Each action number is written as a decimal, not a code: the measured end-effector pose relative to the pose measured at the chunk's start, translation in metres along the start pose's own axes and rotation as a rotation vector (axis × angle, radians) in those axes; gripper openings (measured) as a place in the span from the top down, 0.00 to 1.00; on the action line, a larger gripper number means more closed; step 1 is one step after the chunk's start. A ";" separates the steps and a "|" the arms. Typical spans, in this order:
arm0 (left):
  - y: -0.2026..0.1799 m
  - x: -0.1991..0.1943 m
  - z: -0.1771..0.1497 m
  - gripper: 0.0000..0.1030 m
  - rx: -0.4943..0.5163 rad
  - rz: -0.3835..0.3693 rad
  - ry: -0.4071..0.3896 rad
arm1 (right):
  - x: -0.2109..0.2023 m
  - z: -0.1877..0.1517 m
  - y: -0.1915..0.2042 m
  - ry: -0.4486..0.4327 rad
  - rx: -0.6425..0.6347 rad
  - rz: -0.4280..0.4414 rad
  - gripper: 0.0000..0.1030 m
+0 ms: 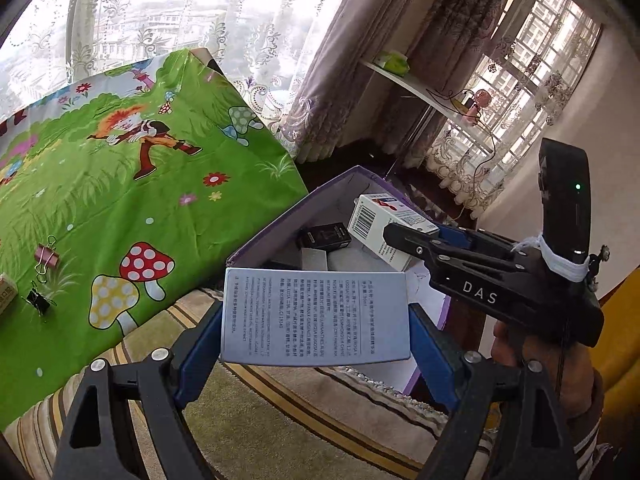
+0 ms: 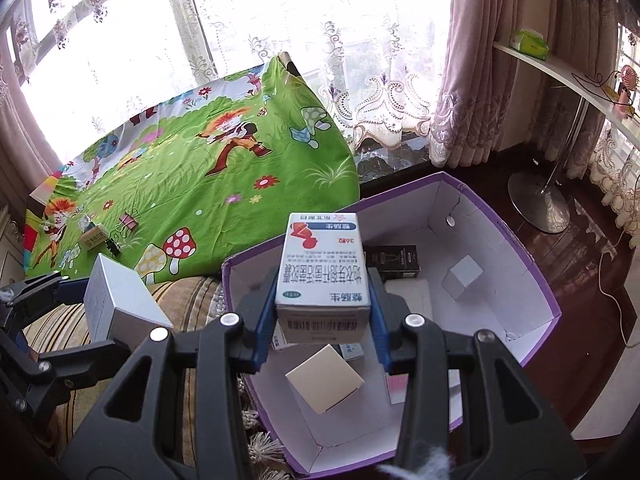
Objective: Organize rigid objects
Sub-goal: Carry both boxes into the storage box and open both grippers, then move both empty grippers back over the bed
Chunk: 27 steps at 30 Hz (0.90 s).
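Two boxes held: left gripper (image 1: 316, 344) clamps pale-blue box (image 1: 316, 316), right gripper (image 2: 322, 320) clamps medicine box (image 2: 323, 268).

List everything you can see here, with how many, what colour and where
Medicine box: one, white with red and blue print, held over the storage box.
Printed box: one, pale blue-grey, held beside the storage box.
Storage box: one, purple outside, white inside, on the floor.
Black box: one, inside the storage box.
White cubes: two, inside it.
Binder clips: two, pink and black, on the cloth.
Cartoon cloth: one, green, left.
Striped rug: one, beige, below.
Right gripper: jaws closed on the medicine box.
Left gripper: jaws closed on the printed box.
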<state>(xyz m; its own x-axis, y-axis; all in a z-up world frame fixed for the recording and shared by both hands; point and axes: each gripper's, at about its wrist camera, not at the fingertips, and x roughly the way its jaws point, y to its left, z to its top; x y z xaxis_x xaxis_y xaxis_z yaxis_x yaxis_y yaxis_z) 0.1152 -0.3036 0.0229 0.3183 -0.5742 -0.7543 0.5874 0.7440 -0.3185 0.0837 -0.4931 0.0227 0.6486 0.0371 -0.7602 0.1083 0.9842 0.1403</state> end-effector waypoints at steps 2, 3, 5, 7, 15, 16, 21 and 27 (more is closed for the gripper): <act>-0.009 0.005 0.001 0.14 0.033 -0.028 0.008 | 0.000 0.000 -0.006 0.000 0.013 -0.010 0.56; -0.013 0.007 0.002 0.13 0.046 -0.032 0.013 | 0.000 0.000 -0.009 0.000 0.022 -0.017 0.54; -0.019 0.008 0.001 0.11 0.070 -0.035 0.015 | -0.001 -0.001 -0.015 -0.004 0.043 -0.026 0.32; -0.023 0.008 0.000 0.11 0.089 -0.042 0.017 | -0.005 -0.001 -0.018 -0.018 0.053 -0.026 0.22; -0.008 0.003 0.000 0.10 0.024 -0.049 0.004 | -0.002 -0.002 -0.010 -0.007 0.027 -0.012 0.21; -0.004 0.002 0.001 0.10 0.007 -0.050 0.002 | -0.002 -0.002 -0.009 -0.005 0.024 -0.011 0.21; 0.015 -0.007 0.002 0.10 -0.063 -0.031 -0.020 | -0.002 -0.002 -0.003 -0.004 0.013 -0.005 0.21; 0.036 -0.019 0.006 0.10 -0.106 0.020 -0.058 | -0.002 0.000 0.010 0.000 -0.028 -0.007 0.21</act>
<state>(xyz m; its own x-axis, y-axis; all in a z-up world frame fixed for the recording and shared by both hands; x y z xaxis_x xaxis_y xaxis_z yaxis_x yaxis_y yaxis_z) 0.1346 -0.2682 0.0297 0.3736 -0.5753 -0.7276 0.4992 0.7858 -0.3651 0.0839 -0.4833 0.0260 0.6477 0.0307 -0.7613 0.0916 0.9888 0.1177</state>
